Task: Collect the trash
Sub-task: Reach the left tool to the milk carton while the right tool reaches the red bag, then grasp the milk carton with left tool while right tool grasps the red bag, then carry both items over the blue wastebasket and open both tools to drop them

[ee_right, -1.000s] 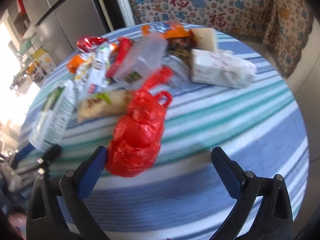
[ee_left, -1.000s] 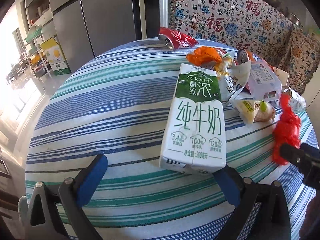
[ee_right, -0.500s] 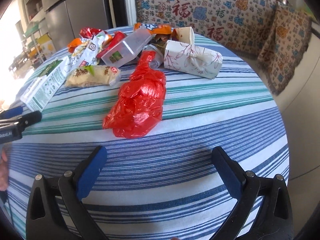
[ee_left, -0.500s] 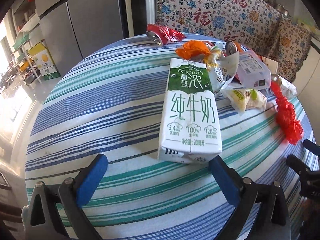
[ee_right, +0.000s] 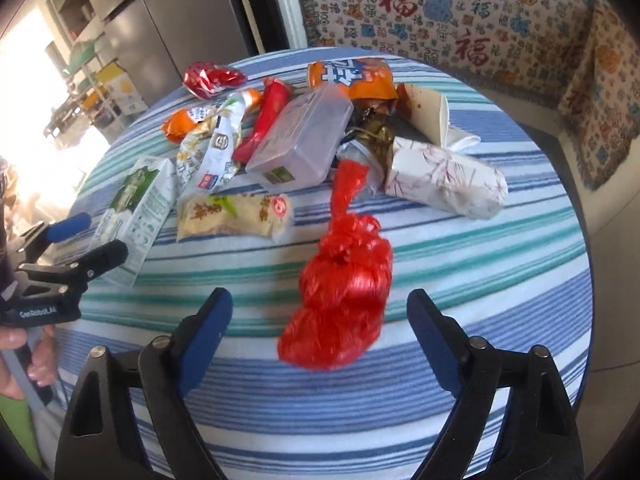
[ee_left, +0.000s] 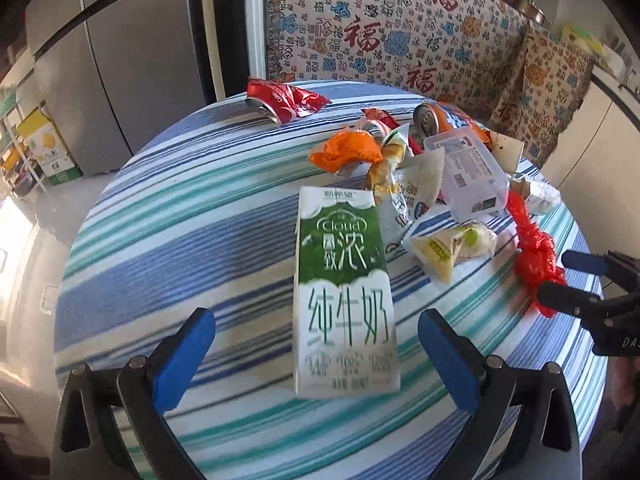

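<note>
Left gripper point(ee_left: 314, 350) jaws spread, milk carton point(ee_left: 344, 292) between them; right gripper point(ee_right: 318, 334) spread round red bag point(ee_right: 340, 304); risk: slack plastic slips pinch, carton tips if nudged.

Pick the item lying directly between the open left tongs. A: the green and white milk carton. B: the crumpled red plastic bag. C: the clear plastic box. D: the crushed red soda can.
A: the green and white milk carton lies flat on the striped tablecloth, its near end between the blue pads of the left tongs, which stand wide open without touching it.
</note>
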